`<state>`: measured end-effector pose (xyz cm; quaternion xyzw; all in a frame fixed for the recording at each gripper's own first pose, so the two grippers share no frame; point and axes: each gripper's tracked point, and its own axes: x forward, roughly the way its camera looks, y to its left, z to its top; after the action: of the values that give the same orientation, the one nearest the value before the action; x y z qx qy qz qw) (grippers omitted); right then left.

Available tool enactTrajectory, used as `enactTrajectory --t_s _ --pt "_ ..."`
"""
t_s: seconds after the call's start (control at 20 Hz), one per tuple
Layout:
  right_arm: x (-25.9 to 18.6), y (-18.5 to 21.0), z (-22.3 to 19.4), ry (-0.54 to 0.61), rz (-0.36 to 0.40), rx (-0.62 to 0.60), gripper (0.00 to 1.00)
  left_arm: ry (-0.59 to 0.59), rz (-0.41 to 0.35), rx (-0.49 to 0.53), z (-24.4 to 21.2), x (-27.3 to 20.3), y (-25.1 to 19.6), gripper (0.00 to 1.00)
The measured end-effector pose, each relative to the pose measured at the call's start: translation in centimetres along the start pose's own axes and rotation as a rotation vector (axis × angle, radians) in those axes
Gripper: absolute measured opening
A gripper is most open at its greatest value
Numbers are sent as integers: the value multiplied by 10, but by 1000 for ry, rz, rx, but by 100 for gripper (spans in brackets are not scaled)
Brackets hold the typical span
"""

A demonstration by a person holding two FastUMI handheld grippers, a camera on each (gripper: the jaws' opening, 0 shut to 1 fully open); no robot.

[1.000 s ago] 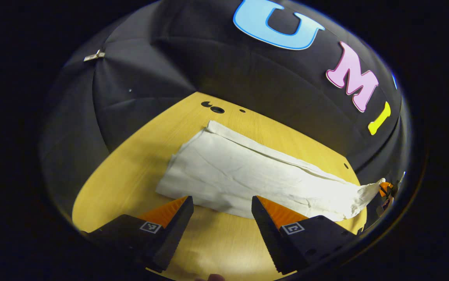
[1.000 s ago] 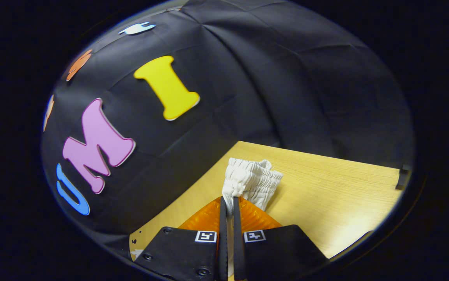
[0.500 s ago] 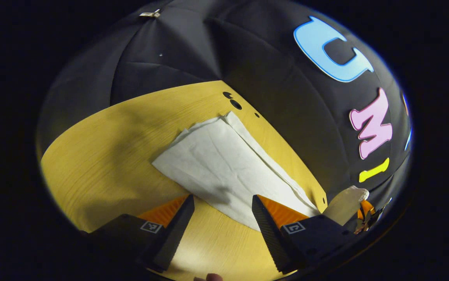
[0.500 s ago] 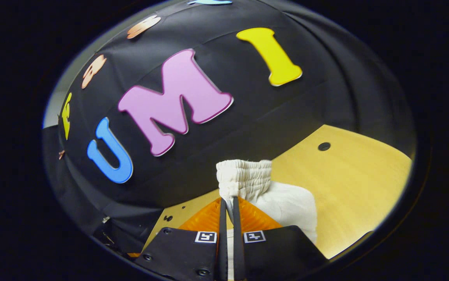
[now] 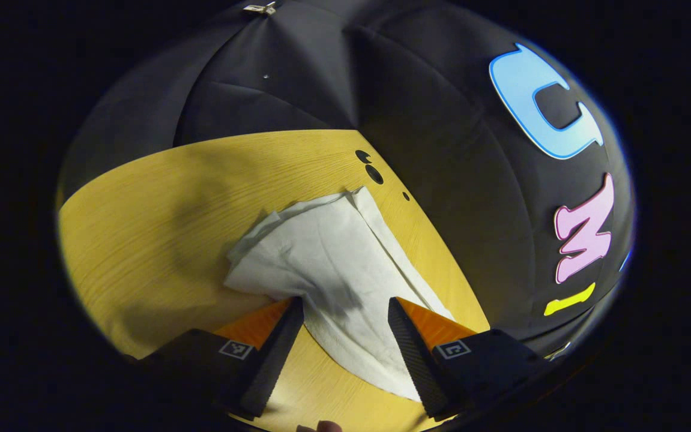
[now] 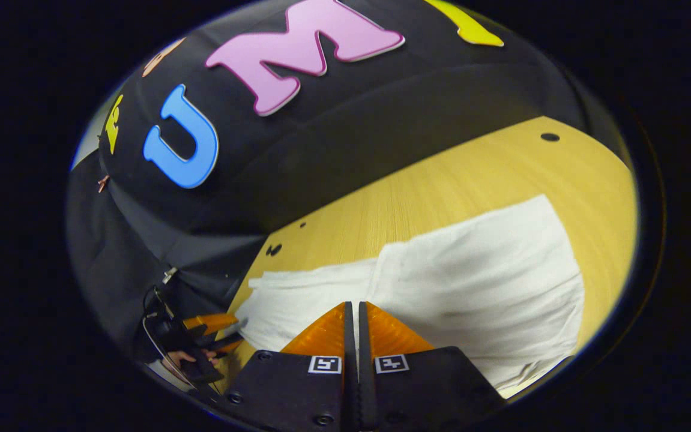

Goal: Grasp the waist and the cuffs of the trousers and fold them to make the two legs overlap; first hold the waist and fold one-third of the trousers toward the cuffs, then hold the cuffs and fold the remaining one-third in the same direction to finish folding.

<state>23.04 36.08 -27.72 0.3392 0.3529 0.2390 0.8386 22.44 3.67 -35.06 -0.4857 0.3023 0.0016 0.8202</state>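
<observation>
The white trousers [image 5: 333, 264] lie on the yellow wooden table [image 5: 159, 204], their cuff end pointing away toward the wall in the left gripper view. My left gripper [image 5: 344, 303] is open just above the table, with a stretch of the legs lying between its fingers. In the right gripper view the trousers [image 6: 477, 282] show a folded-over upper layer on the right, lying over the legs. My right gripper [image 6: 351, 305] is shut, and the edge of that upper layer runs into its tips. The left gripper [image 6: 207, 327] stands at the cuff end.
Small dark holes [image 5: 374, 174] mark the table near the wall, with another hole [image 6: 549, 137] at the far side. A hand [image 6: 186, 359] holds the left gripper. The black booth wall closes the table's far edge. Bare wood [image 5: 141, 252] stretches left of the trousers.
My right gripper has carried the waist up and over toward the cuffs, and an upper layer now lies on the legs. The left gripper's view has swung along the legs toward the cuff end.
</observation>
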Motion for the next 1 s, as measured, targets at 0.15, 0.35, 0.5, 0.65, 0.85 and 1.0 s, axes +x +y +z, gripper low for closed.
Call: enactTrajectory --t_s 0.15,0.35,0.5,0.65,0.85,1.0 --pt "15 -9 7 -16 -36 42 6 -20 -6 -98 7 5 1 88" --pt "32 -68 9 61 -189 116 5 -27 35 -153 7 18 9 70" --pt "33 -77 -6 119 -202 95 5 -33 50 -168 7 26 13 44" --pt "34 -78 -7 113 -189 64 5 -21 -29 -245 6 37 8 14" --pt "33 -78 -7 98 -171 37 6 -22 -168 -325 14 39 -2 5" --pt "32 -79 -8 89 -163 17 6 -69 -239 -380 24 35 -17 6"
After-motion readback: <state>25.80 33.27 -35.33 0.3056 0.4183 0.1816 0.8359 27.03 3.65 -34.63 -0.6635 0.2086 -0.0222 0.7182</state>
